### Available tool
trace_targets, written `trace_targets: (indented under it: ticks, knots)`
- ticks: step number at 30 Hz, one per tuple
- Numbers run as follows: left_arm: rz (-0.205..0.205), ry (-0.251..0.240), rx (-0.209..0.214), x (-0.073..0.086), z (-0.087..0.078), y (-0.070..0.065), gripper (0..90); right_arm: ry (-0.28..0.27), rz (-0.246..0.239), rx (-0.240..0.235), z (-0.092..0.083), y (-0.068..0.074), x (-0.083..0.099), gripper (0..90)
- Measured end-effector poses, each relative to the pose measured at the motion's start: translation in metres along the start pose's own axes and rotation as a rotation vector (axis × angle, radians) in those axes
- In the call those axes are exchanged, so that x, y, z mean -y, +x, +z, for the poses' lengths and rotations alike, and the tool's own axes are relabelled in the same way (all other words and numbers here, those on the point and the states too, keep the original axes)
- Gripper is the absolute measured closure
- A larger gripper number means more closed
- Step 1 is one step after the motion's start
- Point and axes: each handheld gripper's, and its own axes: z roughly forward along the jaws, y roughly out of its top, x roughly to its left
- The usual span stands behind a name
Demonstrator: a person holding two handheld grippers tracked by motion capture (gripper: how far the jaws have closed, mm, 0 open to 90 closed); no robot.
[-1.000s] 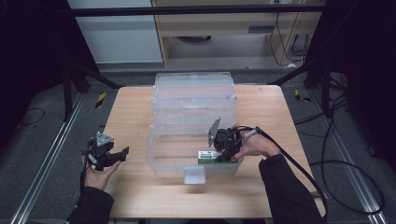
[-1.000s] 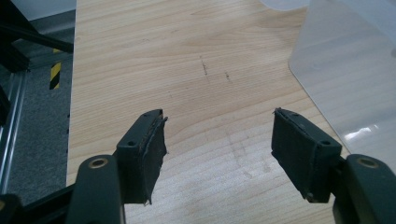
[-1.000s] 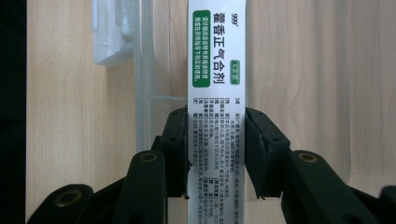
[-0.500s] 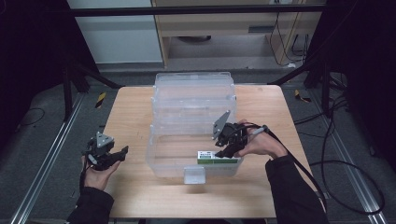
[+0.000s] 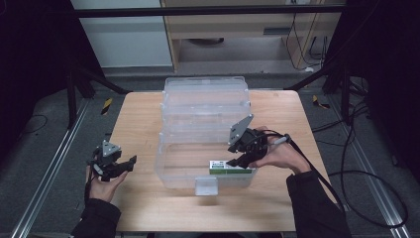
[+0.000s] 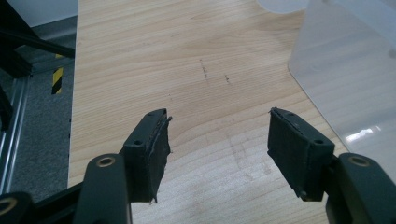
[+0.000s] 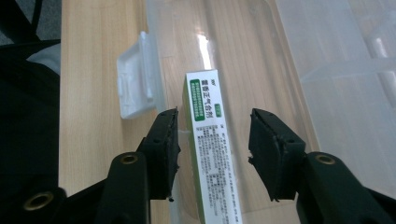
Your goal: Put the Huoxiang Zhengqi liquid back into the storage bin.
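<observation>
A white and green carton (image 5: 230,170) lies flat on the floor of a clear plastic bin (image 5: 171,166), near its front right corner. My right gripper (image 5: 234,154) hovers just above it inside the bin. In the right gripper view the carton (image 7: 210,140) runs lengthwise under the gap of my right gripper (image 7: 214,126), whose jaws have just been opening; the pads stand off both its sides. My left gripper (image 5: 130,165) is held over the bare table left of the bin, and in its own view it (image 6: 218,121) stands open with nothing between its pads.
The bin has a white latch (image 5: 206,186) on its front wall, also the latch (image 7: 135,88) left of the carton. More clear plastic (image 5: 205,94) continues behind it toward the table's far edge. The wooden table (image 5: 138,124) ends close to my left hand; the bin wall (image 6: 345,84) stands to its right.
My right gripper has risen a little and spread its jaws, leaving the carton lying in the bin. The left gripper has stayed where it was.
</observation>
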Motion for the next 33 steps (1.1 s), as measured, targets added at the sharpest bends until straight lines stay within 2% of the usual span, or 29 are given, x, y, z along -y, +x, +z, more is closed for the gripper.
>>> trace_targets:
  ticks: [7,14,19,24,29,33]
  knots:
    - [-0.012,-0.004,-0.015,0.000,-0.002,0.001,35.6,-0.009,-0.008,-0.021,0.008,0.012,0.000,49.6]
    - [-0.018,-0.008,-0.019,-0.001,-0.003,0.002,35.6,0.024,-0.018,-0.060,0.023,0.019,-0.002,53.2]
    - [-0.023,-0.012,-0.019,-0.001,-0.004,0.002,35.4,0.030,-0.018,-0.071,0.033,0.022,-0.003,55.8]
    - [-0.025,-0.015,-0.018,-0.001,-0.005,0.002,35.4,0.058,-0.030,-0.076,0.044,0.025,-0.004,57.5]
    - [-0.031,-0.017,-0.016,-0.001,-0.006,0.003,35.2,0.052,-0.026,-0.095,0.050,0.025,-0.004,60.7]
    - [-0.030,-0.017,-0.016,-0.001,-0.006,0.003,35.2,0.075,-0.023,-0.099,0.056,0.026,-0.004,61.8]
